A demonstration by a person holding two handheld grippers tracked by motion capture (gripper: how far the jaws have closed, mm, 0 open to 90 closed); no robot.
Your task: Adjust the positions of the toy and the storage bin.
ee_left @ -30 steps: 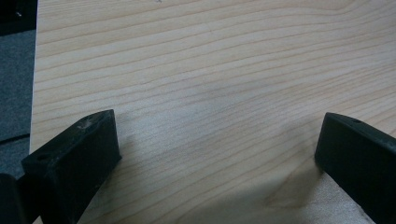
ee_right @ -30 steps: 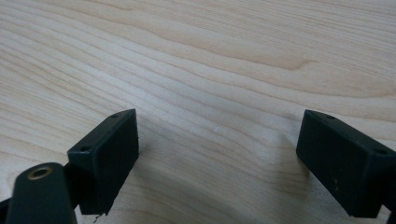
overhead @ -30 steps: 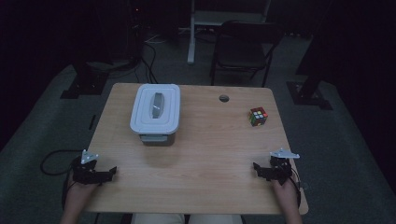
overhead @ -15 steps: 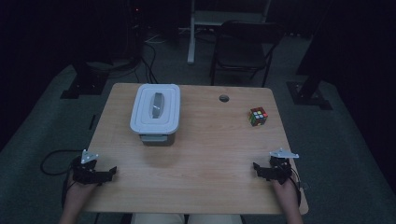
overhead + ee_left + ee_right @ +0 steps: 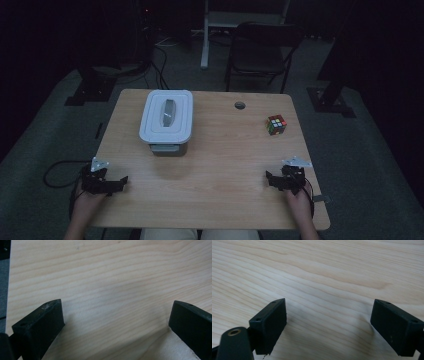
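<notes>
Black grippers with blocky fingers point(image 5: 270, 322), grey three-cornered plates, trailing black cables.

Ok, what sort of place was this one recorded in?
Probably a dim lab or studio set up for recording, not a home. A bare wooden table stands on grey carpet, stand bases and loose cables lie on the floor behind it, and a black folding chair waits at the far side.

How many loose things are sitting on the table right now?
2. A lidded box stands at the far left of the table; a puzzle cube sits at the far right. Neither gripper touches them. The box's contents are hidden.
</notes>
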